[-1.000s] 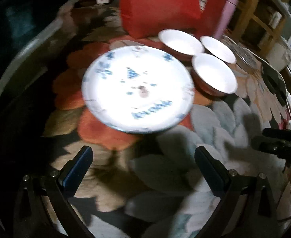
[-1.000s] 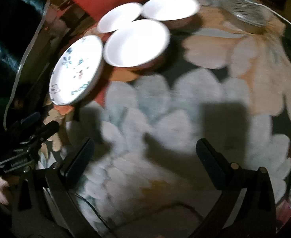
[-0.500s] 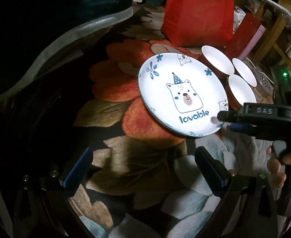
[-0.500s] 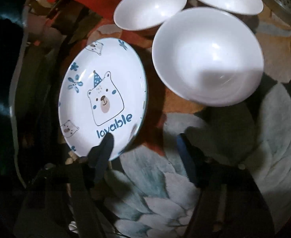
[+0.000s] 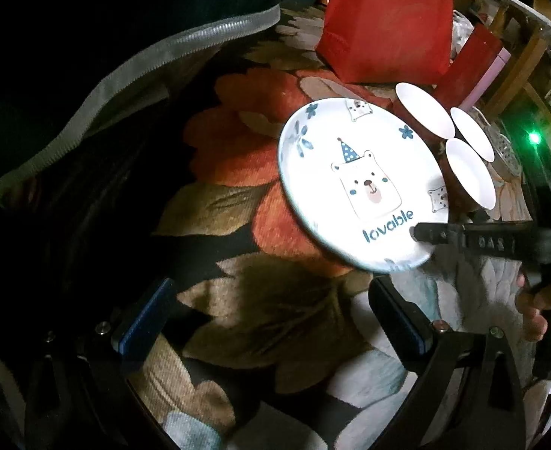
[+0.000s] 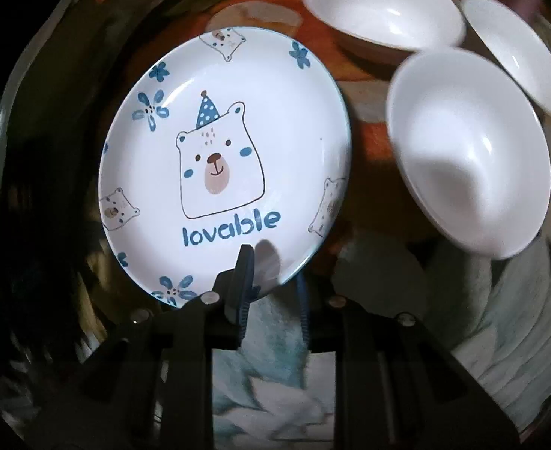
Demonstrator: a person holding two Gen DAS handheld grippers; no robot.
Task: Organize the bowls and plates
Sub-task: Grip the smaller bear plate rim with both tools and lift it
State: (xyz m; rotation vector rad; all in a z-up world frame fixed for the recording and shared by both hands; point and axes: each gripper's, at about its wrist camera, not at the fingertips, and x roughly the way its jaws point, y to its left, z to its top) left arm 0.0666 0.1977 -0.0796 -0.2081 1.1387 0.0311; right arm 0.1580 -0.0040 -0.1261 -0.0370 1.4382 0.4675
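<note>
Left wrist view: your left gripper stands wide open over the flowered cloth, nothing between its blue pads, short of the plate.
Plate position: the bear plate lies flat on the cloth at the left of the crockery group, its printed "lovable" edge toward you.
Right gripper: your right gripper has just been closing, and the plate's near rim is between its fingers, one finger on top of the rim below the lettering, the other underneath. It looks clamped on the rim, though the lower contact is partly hidden.
Bowls: three white bowls sit just right of the plate; the nearest bowl is close beside its right edge, the other two behind.
Background: a red bag stands behind the dishes.
Handling: you should expect glazed ceramic, stiff, fairly heavy for a rim pinch, slick and breakable. Held at one edge, it will want to droop and slide out.
Where to hold: keep the pinch deep over the rim, and bring your free left gripper to the opposite edge if it sags.
Risk: swinging right could knock the nearest bowl.
</note>
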